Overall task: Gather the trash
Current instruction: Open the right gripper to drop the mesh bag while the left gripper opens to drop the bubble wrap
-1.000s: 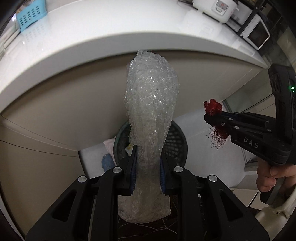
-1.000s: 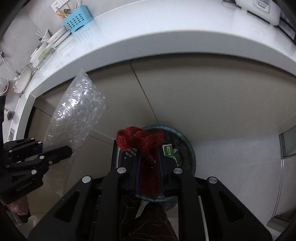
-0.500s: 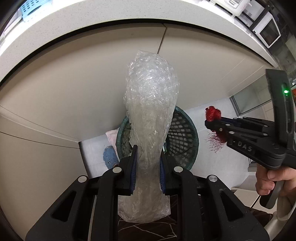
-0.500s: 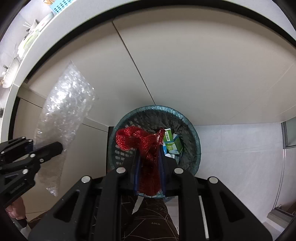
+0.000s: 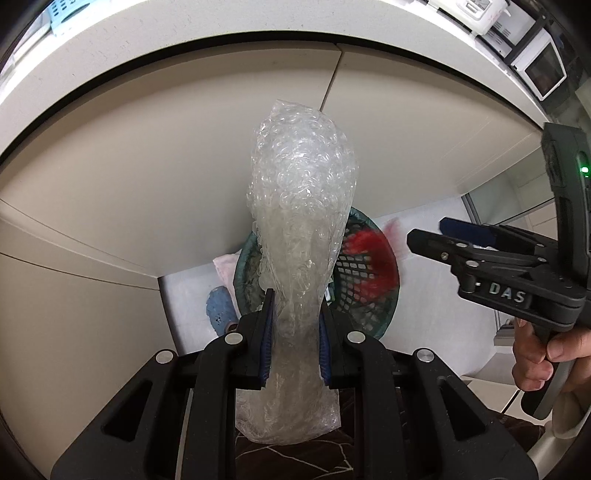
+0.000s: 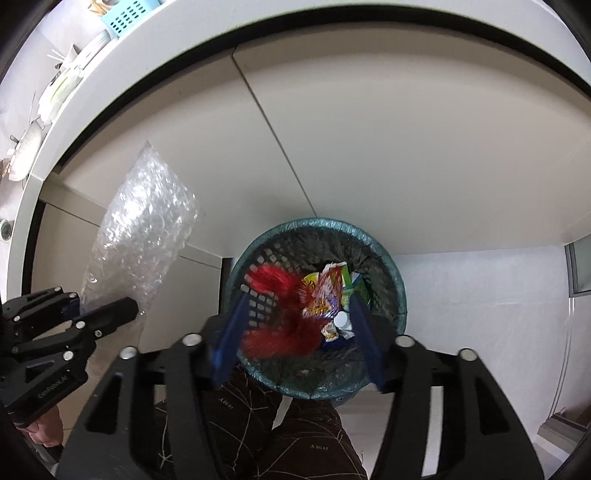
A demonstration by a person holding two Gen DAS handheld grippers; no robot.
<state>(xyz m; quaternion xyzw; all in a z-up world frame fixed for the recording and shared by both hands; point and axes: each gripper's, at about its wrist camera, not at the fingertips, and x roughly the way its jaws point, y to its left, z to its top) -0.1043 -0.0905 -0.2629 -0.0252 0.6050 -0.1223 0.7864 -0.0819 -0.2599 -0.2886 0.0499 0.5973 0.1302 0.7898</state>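
Observation:
My left gripper is shut on a clear bubble wrap bag that stands up between its blue pads, above the left rim of a teal mesh trash basket. My right gripper hangs over the same basket with its jaws opening. A red mesh net, blurred, is falling free between the pads into the basket, onto coloured wrappers. In the left wrist view the right gripper shows at the right, the red net below it. The bubble wrap and the left gripper show at the left of the right wrist view.
The basket stands on a white floor against beige cabinet doors under a white countertop. A blue basket and dishes sit on the counter. A person's patterned dark trousers are right below the grippers.
Both grippers sank toward the basket. The right gripper's jaws spread apart and let go of the red net, which now drops into the basket. The left gripper keeps its hold on the bubble wrap.

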